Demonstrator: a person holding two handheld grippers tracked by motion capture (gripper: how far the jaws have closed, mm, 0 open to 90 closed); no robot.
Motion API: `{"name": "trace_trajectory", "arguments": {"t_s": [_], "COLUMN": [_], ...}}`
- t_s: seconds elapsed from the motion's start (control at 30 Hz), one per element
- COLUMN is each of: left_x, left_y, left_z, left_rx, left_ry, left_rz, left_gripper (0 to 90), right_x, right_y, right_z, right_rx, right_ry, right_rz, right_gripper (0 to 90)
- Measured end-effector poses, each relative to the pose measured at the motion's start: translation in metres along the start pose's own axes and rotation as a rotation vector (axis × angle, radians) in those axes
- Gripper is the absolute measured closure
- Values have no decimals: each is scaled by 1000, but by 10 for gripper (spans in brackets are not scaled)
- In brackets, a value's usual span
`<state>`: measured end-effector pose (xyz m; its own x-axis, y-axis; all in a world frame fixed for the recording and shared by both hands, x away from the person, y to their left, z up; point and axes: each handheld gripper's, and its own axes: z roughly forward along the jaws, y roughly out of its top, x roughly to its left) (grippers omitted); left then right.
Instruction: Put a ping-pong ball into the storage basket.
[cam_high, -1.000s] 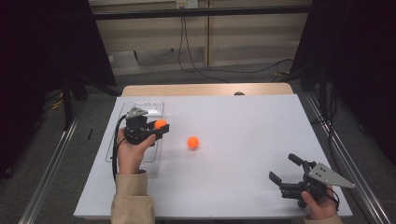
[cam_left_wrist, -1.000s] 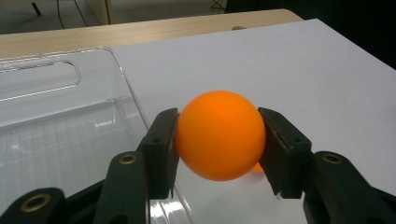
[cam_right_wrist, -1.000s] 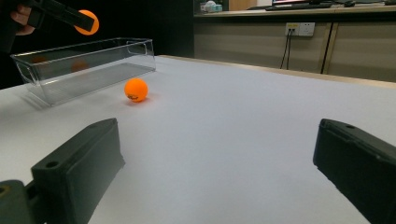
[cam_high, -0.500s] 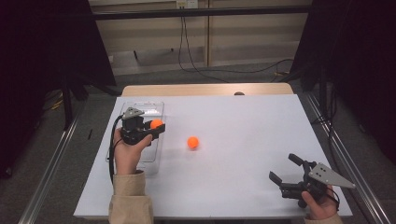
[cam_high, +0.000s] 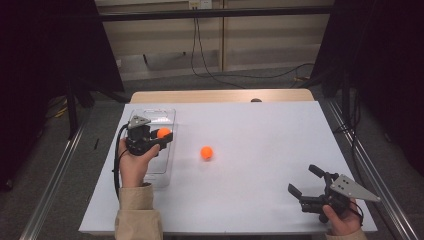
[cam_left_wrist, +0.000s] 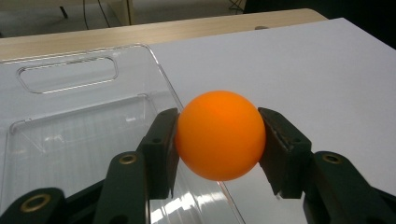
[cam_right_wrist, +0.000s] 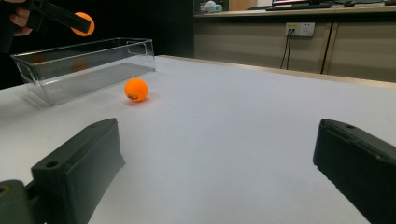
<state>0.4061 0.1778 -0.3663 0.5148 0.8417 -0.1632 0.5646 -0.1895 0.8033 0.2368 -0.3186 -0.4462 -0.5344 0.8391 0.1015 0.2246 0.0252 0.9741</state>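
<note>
Right gripper: near right corner of the white table, low over the surface, jaws spread wide with nothing between them. Second orange ball: loose on the table near its middle, just beside the long wall of the clear plastic bin and apart from both grippers. Left gripper: farther back at the left, raised over the bin's right edge, pads clamped on either side of an orange ball.

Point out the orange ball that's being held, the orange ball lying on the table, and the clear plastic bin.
Held orange ball (cam_left_wrist: 219, 135), left gripper view, its front face.
Loose orange ball on the table (cam_high: 206, 152), high view, its top.
Clear plastic bin (cam_right_wrist: 93, 49), right gripper view, its near rim.
</note>
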Motion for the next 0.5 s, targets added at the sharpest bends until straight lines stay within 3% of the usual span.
{"name": "trace_trajectory", "arguments": {"t_s": [0.5], "left_x": [8], "left_y": [-4], "left_z": [-3], "left_rx": [3], "left_ry": [35], "left_rz": [-10], "left_gripper": [509], "right_x": [0], "right_y": [0], "right_z": [0], "right_rx": [0], "right_ry": [-1], "right_rz": [-1], "right_gripper": [7]}}
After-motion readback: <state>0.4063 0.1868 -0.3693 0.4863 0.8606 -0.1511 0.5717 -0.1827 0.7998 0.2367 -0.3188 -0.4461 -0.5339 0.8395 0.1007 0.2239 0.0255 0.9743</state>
